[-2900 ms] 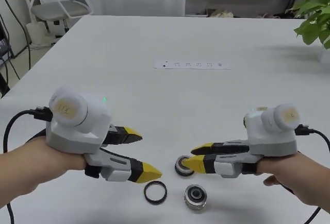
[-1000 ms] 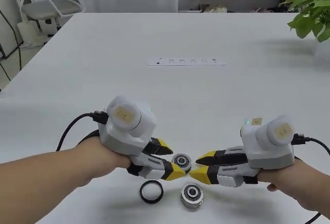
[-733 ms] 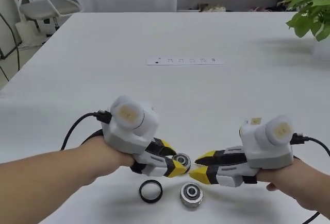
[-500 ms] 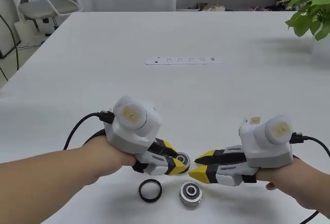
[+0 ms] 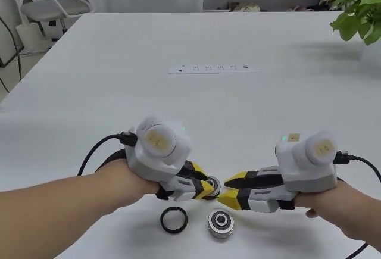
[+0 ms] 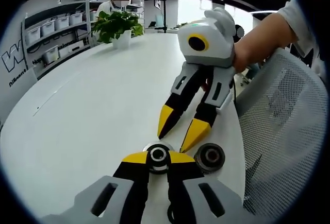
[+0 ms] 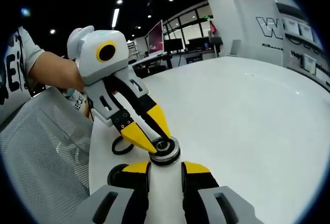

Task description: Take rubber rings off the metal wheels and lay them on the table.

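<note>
left gripper point(image 5: 204, 189) – jaws clamped on metal wheel point(image 7: 164, 152) near worktop point(image 5: 238, 122) front | right gripper point(image 5: 223, 190) – jaws apart, tips just beside it | rubber ring point(image 5: 174, 219) and second wheel point(image 5: 221, 223) lie nearer

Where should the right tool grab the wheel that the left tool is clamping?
Probably the outer rim of the wheel, on the free side facing the right tool. The wheel lies flat on the table, and the left tool is closed across it from the opposite side. So come in low and level, with open jaws straddling the rim.
</note>
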The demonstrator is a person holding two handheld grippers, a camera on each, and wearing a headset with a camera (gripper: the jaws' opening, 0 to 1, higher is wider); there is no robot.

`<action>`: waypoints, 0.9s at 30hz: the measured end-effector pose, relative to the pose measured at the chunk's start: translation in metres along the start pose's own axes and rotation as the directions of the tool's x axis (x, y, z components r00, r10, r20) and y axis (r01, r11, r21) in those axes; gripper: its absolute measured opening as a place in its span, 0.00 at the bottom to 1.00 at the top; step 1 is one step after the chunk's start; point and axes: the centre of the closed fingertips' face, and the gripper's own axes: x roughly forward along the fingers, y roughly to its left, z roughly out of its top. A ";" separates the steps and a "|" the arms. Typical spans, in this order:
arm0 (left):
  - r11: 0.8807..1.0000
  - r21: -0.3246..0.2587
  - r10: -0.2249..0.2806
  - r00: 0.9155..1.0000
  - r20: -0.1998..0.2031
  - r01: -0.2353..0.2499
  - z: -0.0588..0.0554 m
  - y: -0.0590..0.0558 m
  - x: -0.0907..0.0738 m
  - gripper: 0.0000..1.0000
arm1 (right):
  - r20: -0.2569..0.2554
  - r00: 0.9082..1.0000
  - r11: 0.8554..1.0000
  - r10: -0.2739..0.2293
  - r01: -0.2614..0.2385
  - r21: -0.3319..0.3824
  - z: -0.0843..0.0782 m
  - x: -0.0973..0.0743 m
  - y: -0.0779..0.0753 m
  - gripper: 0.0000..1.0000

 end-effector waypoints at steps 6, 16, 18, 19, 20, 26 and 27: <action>1.000 -0.001 0.012 1.000 -0.003 -0.012 0.000 0.001 0.000 0.08 | -0.008 1.000 1.000 0.003 -0.003 -0.018 0.001 0.005 0.003 0.21; 1.000 -0.007 0.021 1.000 -0.005 -0.021 0.000 -0.001 0.000 0.07 | -0.019 1.000 0.999 -0.006 0.005 -0.049 0.003 0.011 0.004 0.22; 1.000 -0.008 0.022 1.000 -0.005 -0.022 0.000 -0.001 0.000 0.07 | -0.022 1.000 0.998 -0.008 0.006 -0.066 0.003 0.012 0.005 0.23; 1.000 -0.008 0.022 1.000 -0.005 -0.022 0.000 -0.001 0.000 0.07 | -0.024 1.000 0.997 -0.009 0.007 -0.074 0.003 0.013 0.005 0.23; 1.000 -0.009 0.022 1.000 -0.005 -0.022 0.000 -0.001 0.000 0.07 | -0.025 1.000 0.997 -0.011 0.009 -0.082 0.003 0.013 0.005 0.23; 1.000 -0.012 0.023 1.000 -0.006 -0.023 0.000 -0.001 0.000 0.07 | -0.023 1.000 0.996 -0.017 0.015 -0.092 0.003 0.012 0.004 0.23; 1.000 -0.011 0.024 1.000 -0.006 -0.024 0.000 -0.001 0.000 0.07 | -0.022 1.000 0.995 -0.017 0.015 -0.095 0.003 0.012 0.004 0.22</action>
